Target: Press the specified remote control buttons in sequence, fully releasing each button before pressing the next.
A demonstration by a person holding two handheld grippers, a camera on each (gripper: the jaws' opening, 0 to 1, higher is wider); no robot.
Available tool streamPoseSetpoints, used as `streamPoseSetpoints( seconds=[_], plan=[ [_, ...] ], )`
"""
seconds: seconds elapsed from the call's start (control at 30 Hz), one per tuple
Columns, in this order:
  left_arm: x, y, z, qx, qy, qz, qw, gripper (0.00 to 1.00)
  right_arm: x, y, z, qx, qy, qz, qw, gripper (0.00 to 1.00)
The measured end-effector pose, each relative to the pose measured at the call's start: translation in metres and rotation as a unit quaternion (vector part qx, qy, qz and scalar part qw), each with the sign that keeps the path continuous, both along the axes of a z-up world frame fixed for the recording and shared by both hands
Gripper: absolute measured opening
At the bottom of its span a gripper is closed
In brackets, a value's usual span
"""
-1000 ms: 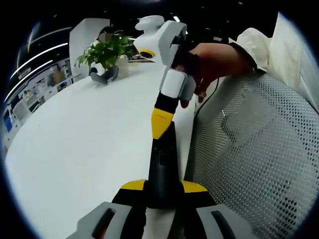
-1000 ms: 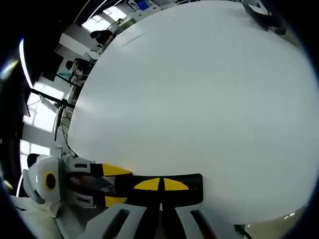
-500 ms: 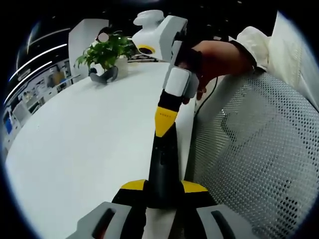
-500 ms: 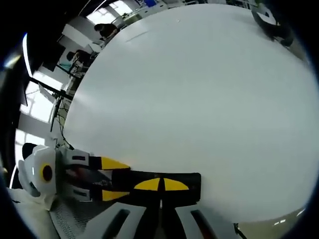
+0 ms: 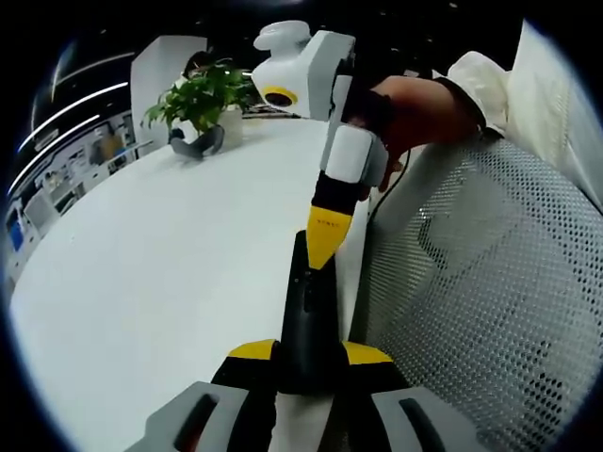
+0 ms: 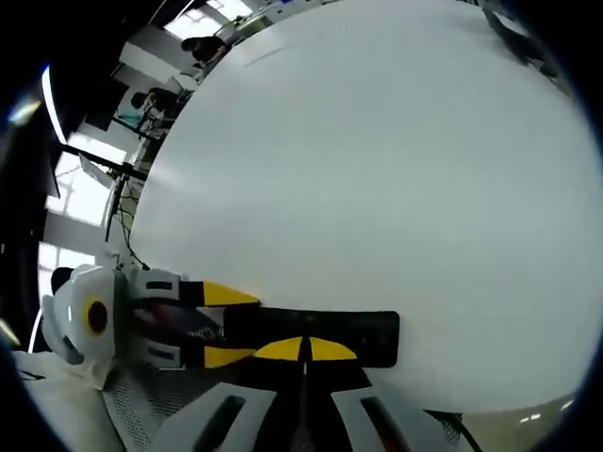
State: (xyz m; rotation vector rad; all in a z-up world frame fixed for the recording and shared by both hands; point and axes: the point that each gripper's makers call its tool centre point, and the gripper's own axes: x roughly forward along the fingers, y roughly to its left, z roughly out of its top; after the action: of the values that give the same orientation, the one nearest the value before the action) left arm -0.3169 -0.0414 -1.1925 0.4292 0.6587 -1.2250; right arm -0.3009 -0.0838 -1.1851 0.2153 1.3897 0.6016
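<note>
1. A dark remote control [image 5: 306, 320] is gripped at its near end between the yellow-tipped jaws of the left gripper [image 5: 308, 363], above the edge of a white table [image 5: 160, 282].
2. The remote is seen extending away from the left gripper toward the table's far side, its button face turned upward.
3. The right gripper [image 5: 322, 247] is brought down from above in the left gripper view, its two yellow tips closed together on nothing and touching the remote's upper face near the middle.
4. In the right gripper view, the remote [image 6: 377, 336] lies crosswise just beyond the closed yellow tips, with the left gripper [image 6: 215, 325] clamped on its left end.
5. A potted plant [image 5: 203, 99] stands at the table's far end; a mesh chair back [image 5: 480, 301] is seen beside the table.
</note>
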Motion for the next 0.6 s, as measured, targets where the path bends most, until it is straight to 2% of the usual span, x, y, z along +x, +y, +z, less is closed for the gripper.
streamPoseSetpoints(
  seconds=[0.07, 0.17, 0.6],
  plan=[
    [0.0001, 0.0000, 0.0000, 0.001, -0.001, -0.001, 1.0000, 0.25, -0.0004, -0.0007, -0.0004, -0.008, -0.008, 0.015, 0.9998, 0.00],
    [0.0000, 0.0000, -0.0002, 0.003, -0.004, -0.003, 1.0000, 0.25, -0.0006, -0.0018, -0.0010, -0.011, -0.010, 0.013, 0.9998, 0.00],
    [-0.0004, -0.0010, -0.0006, 0.003, -0.006, -0.007, 1.0000, 0.25, -0.0006, -0.0030, -0.0020, -0.005, 0.007, -0.016, 0.9998, 0.00]
  ],
)
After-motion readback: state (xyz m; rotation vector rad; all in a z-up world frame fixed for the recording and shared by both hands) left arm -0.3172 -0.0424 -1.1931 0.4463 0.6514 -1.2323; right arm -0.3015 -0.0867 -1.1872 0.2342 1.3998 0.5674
